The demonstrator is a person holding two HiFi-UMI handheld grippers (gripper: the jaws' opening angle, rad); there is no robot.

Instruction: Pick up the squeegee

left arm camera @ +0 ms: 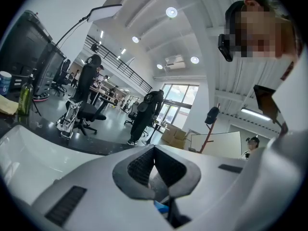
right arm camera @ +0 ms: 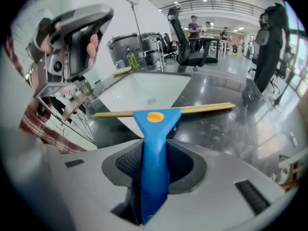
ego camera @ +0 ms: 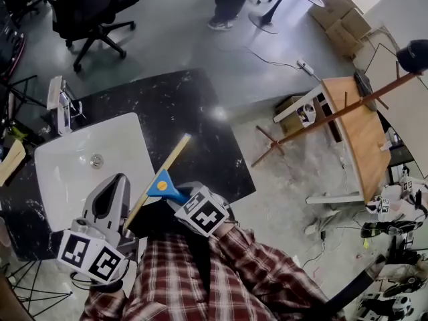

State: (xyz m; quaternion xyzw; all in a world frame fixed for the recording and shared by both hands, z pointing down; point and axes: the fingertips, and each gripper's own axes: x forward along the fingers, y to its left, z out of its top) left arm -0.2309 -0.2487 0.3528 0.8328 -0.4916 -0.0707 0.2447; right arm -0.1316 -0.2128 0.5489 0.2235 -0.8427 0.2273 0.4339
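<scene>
The squeegee (ego camera: 164, 187) has a blue handle with an orange dot and a long pale yellow blade. My right gripper (ego camera: 175, 196) is shut on the handle and holds it over the black counter's near edge, with the blade running across the sink's right rim. In the right gripper view the blue handle (right arm camera: 155, 158) sits clamped between the pads of the right gripper (right arm camera: 155, 166), and the blade lies crosswise ahead. My left gripper (ego camera: 119, 179) hangs just left of the squeegee over the sink's near corner. In its own view the left gripper (left arm camera: 154, 170) is shut on nothing.
A white sink (ego camera: 80, 166) with a faucet (ego camera: 60, 105) is set in the black marble counter (ego camera: 180, 112). On the floor beyond are an office chair (ego camera: 90, 12), a person's legs (ego camera: 227, 5), a toppled wooden coat rack (ego camera: 321, 122) and a wooden table (ego camera: 364, 139).
</scene>
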